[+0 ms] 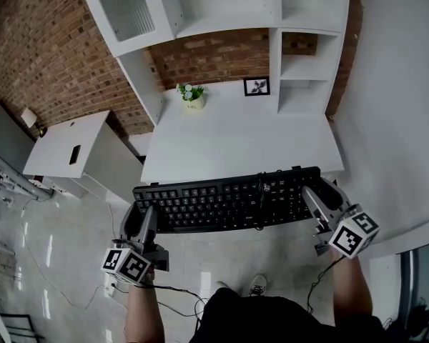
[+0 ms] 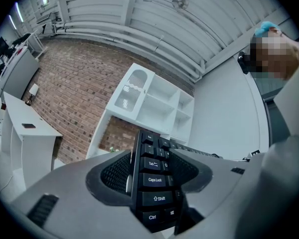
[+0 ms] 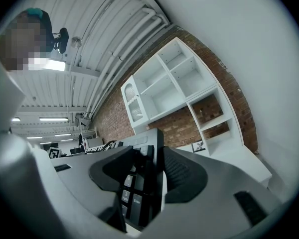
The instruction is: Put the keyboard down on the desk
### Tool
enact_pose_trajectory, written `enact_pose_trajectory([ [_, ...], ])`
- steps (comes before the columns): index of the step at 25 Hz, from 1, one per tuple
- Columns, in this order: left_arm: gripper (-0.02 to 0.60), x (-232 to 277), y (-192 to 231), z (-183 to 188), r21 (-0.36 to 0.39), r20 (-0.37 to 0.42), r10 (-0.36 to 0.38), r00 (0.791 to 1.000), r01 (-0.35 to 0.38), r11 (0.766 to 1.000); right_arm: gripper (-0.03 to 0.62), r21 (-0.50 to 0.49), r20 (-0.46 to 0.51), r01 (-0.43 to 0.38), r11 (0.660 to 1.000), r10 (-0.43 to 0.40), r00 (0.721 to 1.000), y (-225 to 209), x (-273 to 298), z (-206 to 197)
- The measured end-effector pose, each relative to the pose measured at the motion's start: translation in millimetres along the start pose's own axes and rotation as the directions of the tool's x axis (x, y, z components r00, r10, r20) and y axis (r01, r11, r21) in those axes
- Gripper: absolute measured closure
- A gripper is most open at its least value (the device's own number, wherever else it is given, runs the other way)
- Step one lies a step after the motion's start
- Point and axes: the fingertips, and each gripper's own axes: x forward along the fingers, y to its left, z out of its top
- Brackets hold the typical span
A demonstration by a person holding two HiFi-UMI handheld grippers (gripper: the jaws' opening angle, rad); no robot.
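Observation:
A black keyboard (image 1: 229, 200) hangs level in the air just in front of the white desk (image 1: 236, 138), held at both ends. My left gripper (image 1: 144, 220) is shut on its left end; in the left gripper view the Tab, Caps Lock and Shift keys of the keyboard (image 2: 154, 183) sit between the jaws of the left gripper (image 2: 148, 179). My right gripper (image 1: 316, 200) is shut on the right end, where the keyboard's (image 3: 139, 183) numpad edge is clamped in the right gripper (image 3: 145, 179). The keyboard's far edge slightly overlaps the desk's front edge.
At the back of the desk stand a small potted plant (image 1: 192, 95) and a framed picture (image 1: 257, 86). White shelves (image 1: 300, 41) rise above against a brick wall. A lower white side table (image 1: 68, 145) stands left. A cable (image 1: 164, 306) trails on the floor by the person's feet.

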Motion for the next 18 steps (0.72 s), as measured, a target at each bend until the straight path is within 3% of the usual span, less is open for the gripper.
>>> enact_pose_trajectory([
  [10, 0.333, 14, 25, -12, -0.017, 0.002, -0.015, 1.0, 0.015, 1.0, 0.395, -0.011, -0.003, 0.024, 1.0, -0.024, 1.0, 0, 19, -12],
  [18, 0.333, 67, 90, 2, -0.024, -0.014, -0.062, 0.998, 0.062, 0.998, 0.395, -0.008, 0.0, 0.077, 0.997, -0.077, 0.997, 9, 85, -18],
])
